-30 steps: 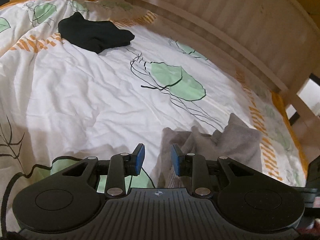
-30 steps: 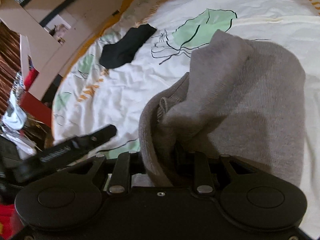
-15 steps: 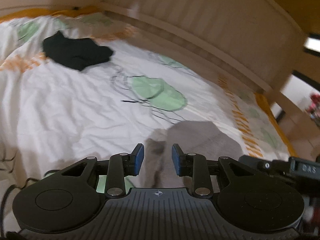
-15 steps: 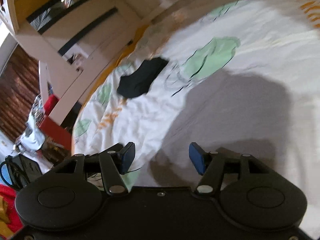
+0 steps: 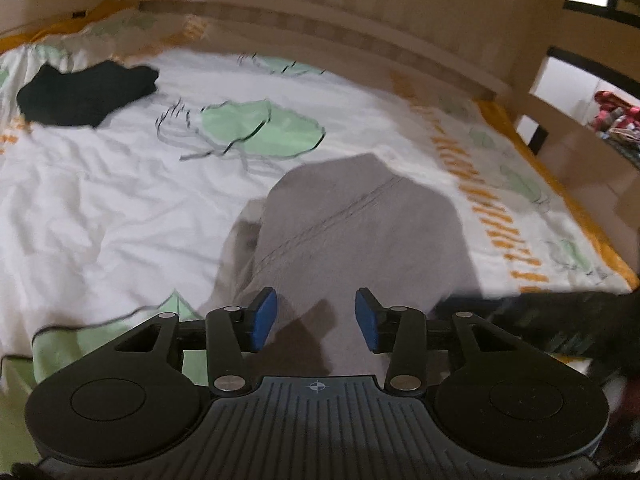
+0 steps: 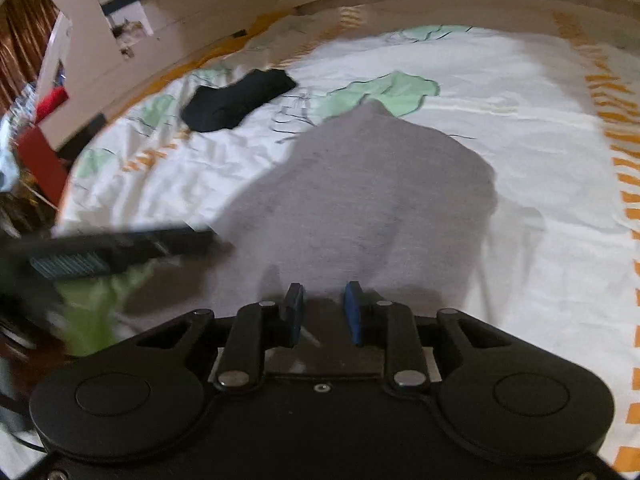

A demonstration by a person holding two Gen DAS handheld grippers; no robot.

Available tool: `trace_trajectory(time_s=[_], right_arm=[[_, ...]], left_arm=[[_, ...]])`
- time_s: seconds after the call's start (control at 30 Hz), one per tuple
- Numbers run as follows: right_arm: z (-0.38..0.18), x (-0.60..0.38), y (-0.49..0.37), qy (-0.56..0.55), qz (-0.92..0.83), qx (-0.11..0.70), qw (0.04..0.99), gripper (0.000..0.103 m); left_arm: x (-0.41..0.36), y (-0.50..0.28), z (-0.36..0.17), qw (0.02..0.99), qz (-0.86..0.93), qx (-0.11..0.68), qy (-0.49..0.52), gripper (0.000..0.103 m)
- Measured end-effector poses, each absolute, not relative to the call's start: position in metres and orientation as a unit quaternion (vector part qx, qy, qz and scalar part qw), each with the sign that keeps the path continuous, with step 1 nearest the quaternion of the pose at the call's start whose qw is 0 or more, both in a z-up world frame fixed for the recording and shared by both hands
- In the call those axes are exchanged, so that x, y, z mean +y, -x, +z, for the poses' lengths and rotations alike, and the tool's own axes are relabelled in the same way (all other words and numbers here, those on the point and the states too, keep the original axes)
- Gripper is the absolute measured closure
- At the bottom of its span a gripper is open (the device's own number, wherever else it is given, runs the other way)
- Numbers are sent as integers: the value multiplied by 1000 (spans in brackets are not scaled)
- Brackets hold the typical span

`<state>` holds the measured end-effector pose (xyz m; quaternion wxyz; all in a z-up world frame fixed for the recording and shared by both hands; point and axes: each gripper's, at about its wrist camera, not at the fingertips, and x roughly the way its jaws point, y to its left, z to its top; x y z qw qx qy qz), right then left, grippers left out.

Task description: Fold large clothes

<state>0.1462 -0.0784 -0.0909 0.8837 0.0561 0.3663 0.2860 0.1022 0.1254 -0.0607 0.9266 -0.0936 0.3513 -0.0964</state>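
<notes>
A grey knitted garment [image 5: 360,232] lies in a folded heap on the white bedsheet [image 5: 100,200]; it also shows in the right wrist view [image 6: 368,196]. My left gripper [image 5: 316,318] is open and empty, just above the garment's near edge. My right gripper [image 6: 322,310] is open with a narrower gap and holds nothing, above the garment's near edge. The left gripper shows as a dark blur at the left of the right wrist view [image 6: 120,248].
A black garment [image 5: 84,94] lies folded at the far left of the bed, also seen in the right wrist view [image 6: 236,100]. A wooden slatted bed rail [image 5: 360,20] runs along the far side. Furniture and red items [image 6: 44,132] stand off the bed's left.
My right gripper let go of the grey garment, opened wide, then narrowed. The garment dropped flat on the bed. My left gripper opened wider. Both grippers pulled back and up.
</notes>
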Motion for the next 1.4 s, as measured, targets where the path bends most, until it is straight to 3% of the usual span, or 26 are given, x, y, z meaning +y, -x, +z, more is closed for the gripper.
trace_trajectory(time_s=[0.13, 0.27, 0.4, 0.6, 0.73, 0.93, 1.2, 1.4], right_arm=[[-66, -87, -149, -55, 261, 300, 916, 68], [-73, -77, -187, -34, 222, 307, 925, 66], [-104, -52, -215, 3, 234, 353, 906, 65], [-98, -47, -210, 32, 249, 344, 905, 64], [-82, -84, -194, -53, 263, 308, 912, 30], [-93, -153, -195, -188, 252, 318, 895, 12], [-157, -180, -219, -304, 290, 388, 820, 12], [-170, -173, -232, -336, 334, 379, 795, 17]], left_arm=[[129, -102, -63, 925, -90, 356, 101, 61], [129, -102, -64, 925, -88, 356, 100, 59], [132, -105, -67, 922, -87, 358, 115, 47], [135, -109, -65, 917, -102, 363, 133, 32], [136, -114, -58, 919, -86, 368, 113, 22], [153, -140, -62, 897, -84, 415, 129, 22], [168, -167, -100, 845, -135, 491, 163, 21], [183, -169, -118, 829, -170, 481, 230, 16]])
